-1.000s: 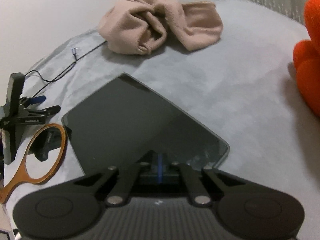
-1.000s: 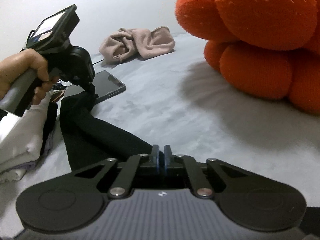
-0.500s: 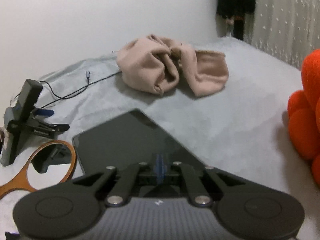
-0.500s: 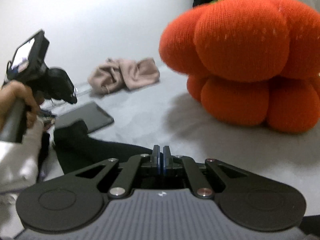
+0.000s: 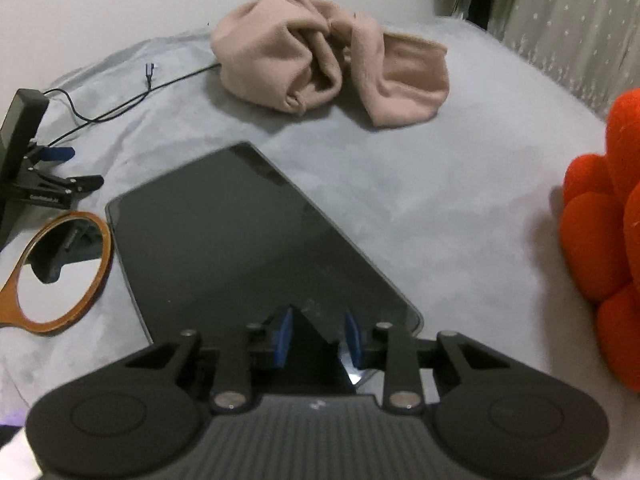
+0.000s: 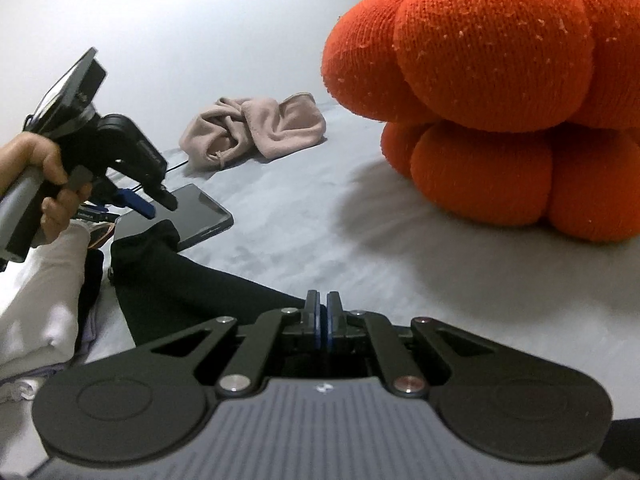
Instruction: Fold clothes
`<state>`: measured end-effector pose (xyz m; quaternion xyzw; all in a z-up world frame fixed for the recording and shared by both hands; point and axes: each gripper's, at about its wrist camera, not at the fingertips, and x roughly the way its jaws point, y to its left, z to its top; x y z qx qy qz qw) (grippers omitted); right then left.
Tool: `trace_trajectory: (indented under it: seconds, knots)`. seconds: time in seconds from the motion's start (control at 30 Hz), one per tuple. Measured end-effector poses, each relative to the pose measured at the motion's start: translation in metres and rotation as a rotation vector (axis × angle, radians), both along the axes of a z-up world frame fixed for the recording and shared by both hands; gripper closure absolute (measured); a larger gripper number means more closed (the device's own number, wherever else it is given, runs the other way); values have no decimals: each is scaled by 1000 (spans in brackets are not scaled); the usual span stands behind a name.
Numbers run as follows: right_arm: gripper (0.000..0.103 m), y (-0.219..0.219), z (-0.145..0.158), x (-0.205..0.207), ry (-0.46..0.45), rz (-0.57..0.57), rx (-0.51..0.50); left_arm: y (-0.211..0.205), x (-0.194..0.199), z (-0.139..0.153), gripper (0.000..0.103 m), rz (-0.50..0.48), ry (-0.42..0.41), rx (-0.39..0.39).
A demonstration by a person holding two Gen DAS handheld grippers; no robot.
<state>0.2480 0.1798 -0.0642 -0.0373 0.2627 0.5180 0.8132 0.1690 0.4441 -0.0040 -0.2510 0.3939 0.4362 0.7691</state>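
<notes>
A long black garment [image 6: 168,280] lies on the grey bed cover [image 6: 360,248], its far end resting against a dark tablet [image 6: 200,212]. My left gripper [image 6: 158,205], held in a hand, hovers just above that end. Its jaws are opening and its blue pads [image 5: 282,336] touch nothing. From the left wrist view [image 5: 318,336] a black tip of the garment [image 5: 310,344] shows below, between the jaws. My right gripper [image 6: 323,312] is shut, and the garment's near end runs in under its pads.
A crumpled pink garment [image 5: 332,76] lies at the back of the bed. A big orange knitted pumpkin [image 6: 500,100] fills the right. A hand mirror [image 5: 60,272], a black clamp stand [image 5: 24,160] and a cable [image 5: 120,108] sit left. Folded white clothes [image 6: 36,312] are stacked near left.
My left gripper has let go of the black garment's far end, its jaws have parted, and it has lifted off the cloth. The right gripper stays shut.
</notes>
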Motion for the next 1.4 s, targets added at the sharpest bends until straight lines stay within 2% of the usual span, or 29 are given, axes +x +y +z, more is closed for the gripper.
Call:
trace_trajectory:
  seconds: [0.13, 0.17, 0.2, 0.3, 0.5, 0.57, 0.63, 0.7, 0.73, 0.77, 0.8, 0.83, 0.97, 1.07, 1.13, 1.23, 1.3, 1.4]
  knots:
    - [98, -1, 0, 1, 6, 2, 2, 0, 4, -8, 89, 30, 52, 27]
    - [98, -1, 0, 1, 7, 3, 3, -1, 5, -9, 99, 33, 65, 45]
    - [98, -1, 0, 1, 8, 3, 3, -1, 4, -9, 102, 33, 68, 59]
    - [98, -1, 0, 1, 3, 4, 5, -5, -1, -9, 103, 43, 34, 90]
    - [99, -6, 4, 0, -29, -29, 30, -16, -27, 7, 103, 116, -149, 254]
    - [99, -7, 4, 0, -31, -44, 39, -17, -27, 7, 103, 107, -167, 277]
    - [99, -6, 4, 0, -34, -48, 37, -16, -20, 3, 102, 70, -150, 274]
    - [98, -4, 2, 0, -33, -47, 22, -16, -14, -2, 99, 60, -136, 283]
    - [98, -3, 1, 1, -29, -51, 13, -17, -14, -2, 94, 62, -141, 295]
    - [97, -2, 0, 1, -27, -60, 6, -19, -15, -2, 73, 63, -155, 303]
    - [91, -2, 0, 2, -26, -68, 5, -23, -18, 0, 50, 63, -173, 312]
    - [90, -3, 0, 3, -21, -72, 8, -27, -20, 2, 45, 59, -191, 329]
    - [90, -5, -1, 7, 0, -87, 18, -56, -26, 15, 44, 14, -233, 380]
    - [90, -6, 0, 7, 0, -96, 26, -83, -25, 23, 37, -5, -298, 333]
    - [89, -8, 3, 7, -4, -105, 32, -104, -19, 25, 37, -29, -339, 280]
    - [79, -14, 9, 10, -4, -128, 37, -142, 0, 25, 37, -111, -355, 219]
    - [63, -19, 14, 13, 1, -148, 39, -162, 8, 25, 33, -158, -359, 196]
    - [63, -28, 22, 20, 15, -175, 53, -186, 17, 23, 26, -226, -376, 171]
